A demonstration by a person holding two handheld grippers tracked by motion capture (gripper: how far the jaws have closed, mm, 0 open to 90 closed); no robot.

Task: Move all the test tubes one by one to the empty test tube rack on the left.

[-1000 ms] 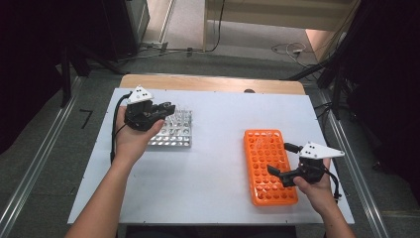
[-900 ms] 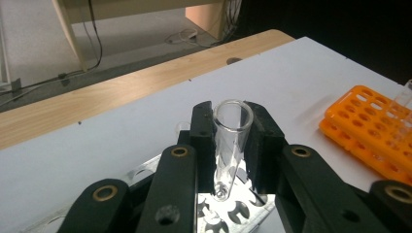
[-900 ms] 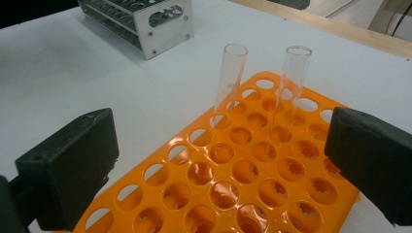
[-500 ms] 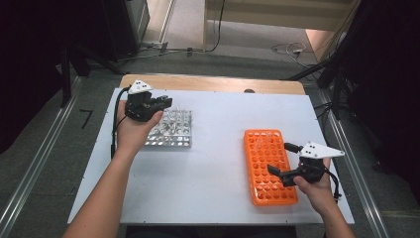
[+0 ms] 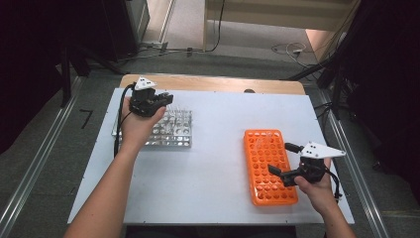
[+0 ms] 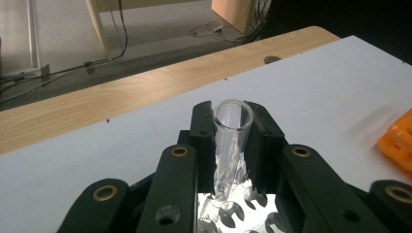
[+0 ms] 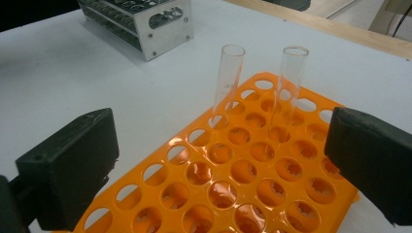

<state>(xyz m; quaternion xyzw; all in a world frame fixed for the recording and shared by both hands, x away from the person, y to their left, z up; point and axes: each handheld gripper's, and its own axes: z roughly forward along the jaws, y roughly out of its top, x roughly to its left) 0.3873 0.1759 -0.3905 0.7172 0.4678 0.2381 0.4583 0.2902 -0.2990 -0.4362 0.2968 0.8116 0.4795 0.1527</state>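
Note:
My left gripper (image 5: pixel 166 98) is shut on a clear glass test tube (image 6: pixel 232 141), held upright between the two pads over the far left part of the metal tube rack (image 5: pixel 174 133). That rack's holes (image 6: pixel 238 213) lie right below the tube's lower end. My right gripper (image 5: pixel 283 158) stands open above the right edge of the orange tube rack (image 5: pixel 267 168), with nothing between its jaws. In the right gripper view (image 7: pixel 218 165), two empty glass tubes (image 7: pixel 227 82) (image 7: pixel 291 82) stand in the far rows of the orange rack (image 7: pixel 233 194).
Both racks rest on a white board (image 5: pixel 213 163) laid over a wooden table (image 5: pixel 213 83). A wide bare stretch of board separates the racks. Cables lie on the floor beyond the table's far edge.
My left hand has carried the tube toward the far edge of the metal rack and a little lower. The right hand has kept still.

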